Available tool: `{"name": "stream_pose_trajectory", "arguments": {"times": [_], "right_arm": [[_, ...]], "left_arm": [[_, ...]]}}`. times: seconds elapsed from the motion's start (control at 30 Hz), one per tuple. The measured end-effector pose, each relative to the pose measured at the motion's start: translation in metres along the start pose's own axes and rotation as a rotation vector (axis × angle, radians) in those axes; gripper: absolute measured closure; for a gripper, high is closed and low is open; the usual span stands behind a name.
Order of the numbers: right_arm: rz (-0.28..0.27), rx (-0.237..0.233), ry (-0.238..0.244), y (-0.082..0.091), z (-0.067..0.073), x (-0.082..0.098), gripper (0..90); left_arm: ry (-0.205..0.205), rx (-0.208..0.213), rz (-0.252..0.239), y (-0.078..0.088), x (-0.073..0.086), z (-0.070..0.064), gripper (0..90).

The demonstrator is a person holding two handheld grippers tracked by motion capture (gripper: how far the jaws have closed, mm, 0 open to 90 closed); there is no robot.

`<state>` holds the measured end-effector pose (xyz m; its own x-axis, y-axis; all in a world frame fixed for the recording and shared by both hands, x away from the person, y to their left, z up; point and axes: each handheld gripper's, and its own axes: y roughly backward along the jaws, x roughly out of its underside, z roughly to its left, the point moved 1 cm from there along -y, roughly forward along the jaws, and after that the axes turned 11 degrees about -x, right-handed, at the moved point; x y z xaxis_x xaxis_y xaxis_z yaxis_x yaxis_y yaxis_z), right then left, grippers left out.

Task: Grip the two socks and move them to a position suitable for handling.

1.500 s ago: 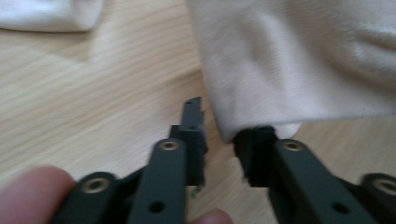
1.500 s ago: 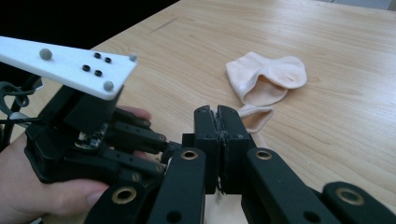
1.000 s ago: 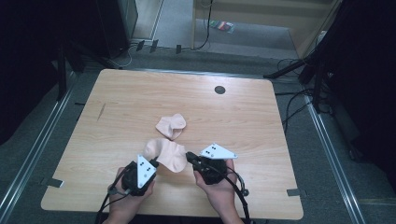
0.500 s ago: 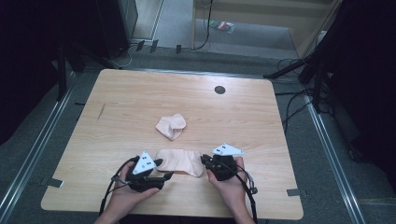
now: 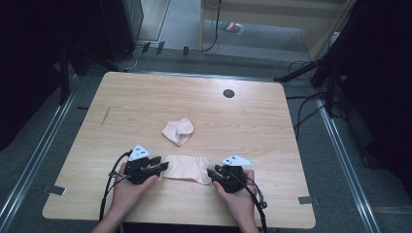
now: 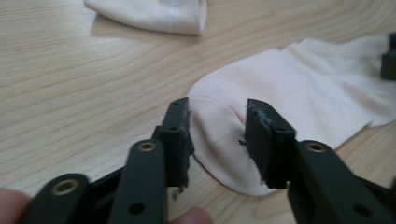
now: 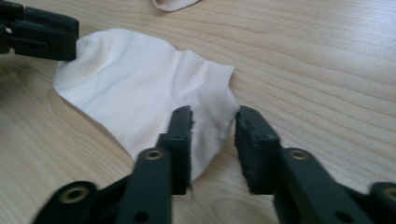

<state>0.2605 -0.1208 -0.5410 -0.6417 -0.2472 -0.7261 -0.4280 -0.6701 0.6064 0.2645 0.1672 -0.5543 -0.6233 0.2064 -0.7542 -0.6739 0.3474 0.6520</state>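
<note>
The flat sock (image 5: 185,168) lies spread on the near part of the table (image 5: 291,145), toe at my left gripper (image 5: 156,167), cuff at my right gripper (image 5: 214,173). Left jaws have just been closing, right jaws opening; both stand partly apart astride the fabric, pads not pressing. Step in hand, as I judge: sock laid out and released. Next move: fetch the crumpled sock (image 5: 178,131), lying farther out.

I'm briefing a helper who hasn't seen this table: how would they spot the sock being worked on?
On the wooden table, look near the front edge, between the person's two hands. The flat sock lies spread out there, pale peach. The other sock, farther back towards the middle, is crumpled and folded over.
</note>
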Motion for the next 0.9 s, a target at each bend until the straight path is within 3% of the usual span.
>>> {"name": "stream_pose_trajectory", "arguments": {"times": [0.03,0.07,0.1,0.17,0.27,0.43,0.53,0.67,0.73,0.9], "right_arm": [[0.001,0.001,-0.001,-0.001,0.0,0.0,76.4],[0.001,0.001,-0.001,-0.001,0.0,0.0,76.4],[0.008,-0.023,-0.008,-0.002,-0.001,0.0,87.5],[0.004,-0.035,-0.003,-0.001,-0.001,-0.001,88.7],[-0.007,-0.042,0.002,0.002,0.001,-0.002,89.0],[-0.029,-0.049,0.014,0.023,0.006,-0.005,89.2],[-0.033,-0.04,0.029,0.035,0.008,-0.004,89.4],[-0.023,-0.032,0.031,0.043,0.007,0.001,89.7],[-0.004,-0.022,0.026,0.045,0.005,0.004,89.9],[0.03,-0.056,0.001,0.043,0.004,0.012,89.9]], "left_arm": [[-0.027,-0.013,0.008,-0.001,0.0,-0.003,65.4],[-0.027,-0.013,0.008,-0.001,0.0,-0.003,73.4],[-0.06,-0.021,0.017,-0.002,0.001,-0.006,80.3],[-0.072,-0.021,0.015,0.0,0.0,-0.007,87.7],[-0.07,-0.01,0.007,0.005,0.0,-0.007,88.6],[-0.049,0.013,-0.028,0.033,0.001,-0.007,88.9],[-0.062,0.013,-0.049,0.045,0.003,-0.01,89.1],[-0.067,0.02,-0.028,0.052,0.01,-0.01,89.4],[-0.05,0.029,-0.011,0.054,0.017,-0.009,89.5],[-0.054,0.03,-0.011,0.053,0.024,-0.011,89.4]]}}
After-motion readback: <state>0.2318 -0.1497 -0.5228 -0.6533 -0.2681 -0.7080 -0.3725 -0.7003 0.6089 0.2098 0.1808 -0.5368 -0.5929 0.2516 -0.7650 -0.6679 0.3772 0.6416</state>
